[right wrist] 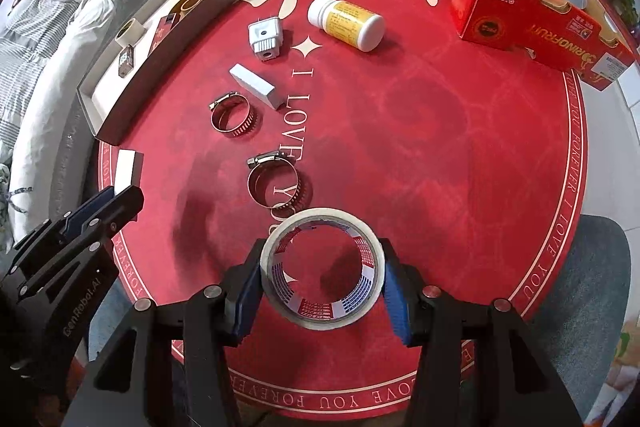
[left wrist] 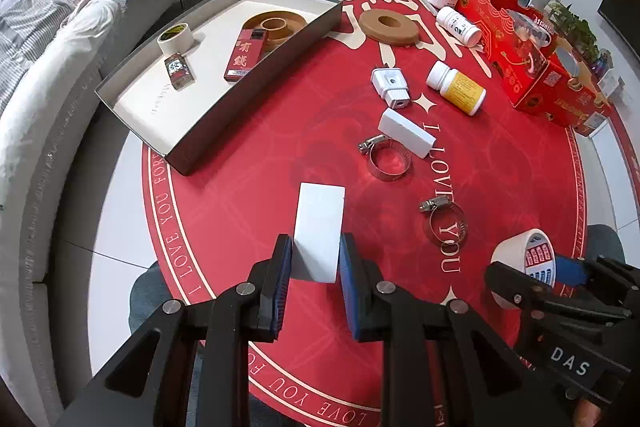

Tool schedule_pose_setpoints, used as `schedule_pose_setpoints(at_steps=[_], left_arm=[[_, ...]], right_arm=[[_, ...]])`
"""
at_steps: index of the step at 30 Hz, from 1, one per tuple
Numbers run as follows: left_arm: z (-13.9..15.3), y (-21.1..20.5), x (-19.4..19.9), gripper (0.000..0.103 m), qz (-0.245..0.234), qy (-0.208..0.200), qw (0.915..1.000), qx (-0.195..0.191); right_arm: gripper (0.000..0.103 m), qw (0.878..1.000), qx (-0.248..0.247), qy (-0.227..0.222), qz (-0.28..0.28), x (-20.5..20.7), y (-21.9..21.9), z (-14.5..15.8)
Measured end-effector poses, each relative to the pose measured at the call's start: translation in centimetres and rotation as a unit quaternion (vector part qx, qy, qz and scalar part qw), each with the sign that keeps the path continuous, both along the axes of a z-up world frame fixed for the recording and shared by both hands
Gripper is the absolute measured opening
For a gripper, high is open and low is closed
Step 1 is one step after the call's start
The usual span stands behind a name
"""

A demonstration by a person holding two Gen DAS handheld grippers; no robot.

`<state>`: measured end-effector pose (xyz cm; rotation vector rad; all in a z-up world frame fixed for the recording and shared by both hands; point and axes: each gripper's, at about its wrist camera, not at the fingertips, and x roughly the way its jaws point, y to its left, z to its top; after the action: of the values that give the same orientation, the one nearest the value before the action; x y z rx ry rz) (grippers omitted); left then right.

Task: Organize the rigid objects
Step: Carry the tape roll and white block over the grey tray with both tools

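My left gripper (left wrist: 314, 259) is shut on a white rectangular block (left wrist: 319, 227) and holds it above the red round table; the block also shows in the right wrist view (right wrist: 127, 169). My right gripper (right wrist: 320, 281) is shut on a white tape roll (right wrist: 322, 227), which also shows in the left wrist view (left wrist: 524, 255). A grey open box (left wrist: 256, 83) at the left holds a small tape roll (left wrist: 175, 37), a red pack (left wrist: 246, 55), a small tin (left wrist: 179, 71) and a brown ring (left wrist: 276, 25).
On the table lie two hose clamps (left wrist: 390, 157) (left wrist: 446, 223), a second white block (left wrist: 406, 133), a white plug (left wrist: 390, 85), a yellow-labelled bottle (left wrist: 456, 87), a white bottle (left wrist: 458, 25), a brown disc (left wrist: 388, 27) and a red carton (left wrist: 532, 55). A sofa (left wrist: 60, 67) stands left.
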<state>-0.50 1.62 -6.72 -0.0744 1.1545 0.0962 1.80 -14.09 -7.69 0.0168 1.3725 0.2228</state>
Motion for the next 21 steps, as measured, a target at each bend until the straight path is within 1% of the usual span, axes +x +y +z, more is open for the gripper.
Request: schedule_pose_setpoints(at_steps=[9,21], left_arm=[[-0.4,0.2,0.1,0.026,-0.003,0.000,0.9999,-0.016],[-0.8,2.4,0.0,0.026,0.026,-0.006,0.9982,-0.054]], right_arm=[[0.054,1.000,-0.015,0.003,0.002,-0.1,0.4,-0.2],[0.054,0.998,-0.052,0.001,0.022,0.2,2.3,-0.2]])
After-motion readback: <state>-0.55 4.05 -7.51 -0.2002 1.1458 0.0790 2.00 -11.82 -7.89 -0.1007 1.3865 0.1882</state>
